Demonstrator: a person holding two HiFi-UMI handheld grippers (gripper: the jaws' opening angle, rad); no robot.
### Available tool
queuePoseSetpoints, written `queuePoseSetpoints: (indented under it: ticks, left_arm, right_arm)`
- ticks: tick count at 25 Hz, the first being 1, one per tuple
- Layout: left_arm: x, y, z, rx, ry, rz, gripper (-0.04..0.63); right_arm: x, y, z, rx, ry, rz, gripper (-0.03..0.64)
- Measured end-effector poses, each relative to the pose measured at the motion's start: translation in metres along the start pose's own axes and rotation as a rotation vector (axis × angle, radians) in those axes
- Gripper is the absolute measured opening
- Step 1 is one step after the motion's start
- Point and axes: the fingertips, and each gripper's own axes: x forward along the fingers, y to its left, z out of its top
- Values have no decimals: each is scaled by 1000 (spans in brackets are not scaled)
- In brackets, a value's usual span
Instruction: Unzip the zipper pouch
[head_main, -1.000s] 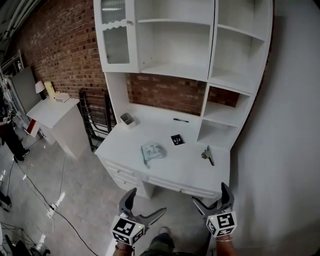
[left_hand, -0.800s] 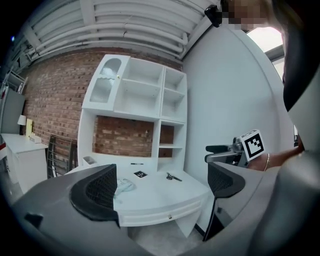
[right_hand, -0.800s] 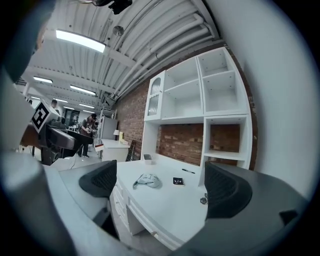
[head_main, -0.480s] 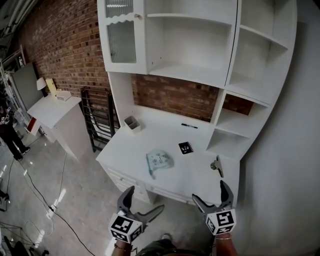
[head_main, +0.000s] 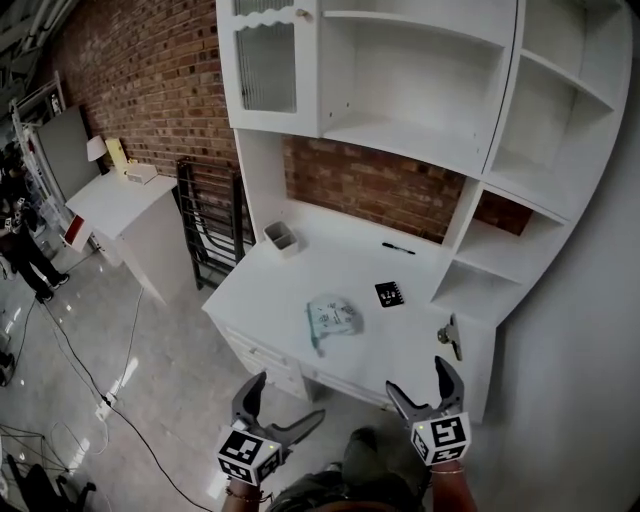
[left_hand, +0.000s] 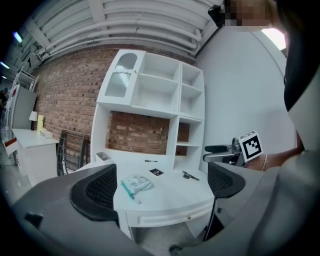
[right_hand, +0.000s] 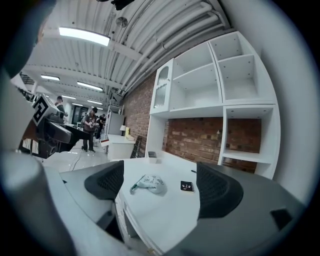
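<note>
The zipper pouch (head_main: 333, 318), pale green-white with a teal zip edge, lies flat near the front of the white desk (head_main: 290, 285). It also shows in the left gripper view (left_hand: 135, 183) and the right gripper view (right_hand: 149, 183). Both grippers hang in the air in front of the desk, well short of the pouch. My left gripper (head_main: 286, 404) is open and empty. The jaws of my right gripper (head_main: 420, 382) are closing, still wide apart with nothing between them.
On the desk are a black marker card (head_main: 389, 293), a pen (head_main: 398, 248), a small grey tray (head_main: 281, 237) and a metal clip (head_main: 452, 338). A white hutch (head_main: 420, 90) rises above. A side table (head_main: 120, 200), a black rack (head_main: 205, 225) and people stand left.
The desk and pouch have shifted right and lower in the head view as the view came nearer. Both grippers stay low in front. The right jaws have narrowed slightly.
</note>
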Motion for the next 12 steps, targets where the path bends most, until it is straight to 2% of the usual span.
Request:
queuePoseSetpoints:
  ticks: [8,12]
  left_arm:
    - [11,34,-7,-40,14,78,566]
    - [23,47,-3,-51,3,86,566]
  right_arm:
    - [46,-2,-9,-40,46,31,453]
    - [75,-1,-22,-67,97,54,454]
